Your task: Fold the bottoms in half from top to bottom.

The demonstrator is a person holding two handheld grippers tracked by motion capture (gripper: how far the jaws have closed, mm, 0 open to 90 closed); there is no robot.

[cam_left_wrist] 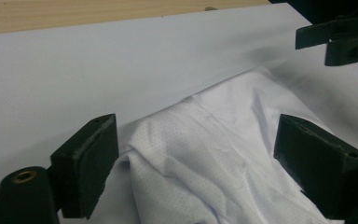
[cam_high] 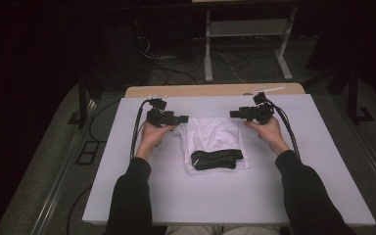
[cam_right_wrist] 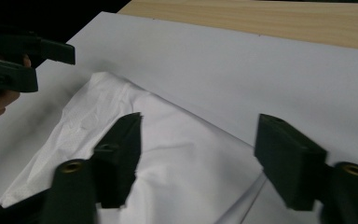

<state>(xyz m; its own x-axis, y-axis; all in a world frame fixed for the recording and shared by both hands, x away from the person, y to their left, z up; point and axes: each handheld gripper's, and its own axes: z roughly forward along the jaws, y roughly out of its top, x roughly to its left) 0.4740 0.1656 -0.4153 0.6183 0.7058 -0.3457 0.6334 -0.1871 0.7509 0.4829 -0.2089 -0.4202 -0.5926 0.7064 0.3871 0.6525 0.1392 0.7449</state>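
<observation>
Claws sit at the two far corners of a folded white cloth (cam_high: 214, 137), and we go from left to right. We hold the left claw (cam_high: 185, 119) in our left hand (cam_high: 152, 136), just beside the cloth's far left corner; in the left claw view its two black pads (cam_left_wrist: 87, 163) stand wide apart, with the dotted white cloth (cam_left_wrist: 205, 163) lying loose between them; no pad presses on the cloth, so this claw has hold of nothing.

In the middle, the white cloth lies flat on the white table (cam_high: 323, 161), a little past the middle toward the far side; a dark folded cloth (cam_high: 216, 159) lies on its near end, touching it; past the white sheet we see a strip of bare wood (cam_high: 210, 90) at the far edge.

We hold the right claw (cam_high: 232, 114) in our right hand (cam_high: 269, 131), just beside the cloth's far right corner, pointing at the left claw; in the right claw view its pads (cam_right_wrist: 286, 161) are spread wide too, with the white cloth (cam_right_wrist: 186, 172) under and between them but not pinched; this claw has hold of nothing as well. Black cables (cam_high: 289, 129) trail back from both claws along our arms.
</observation>
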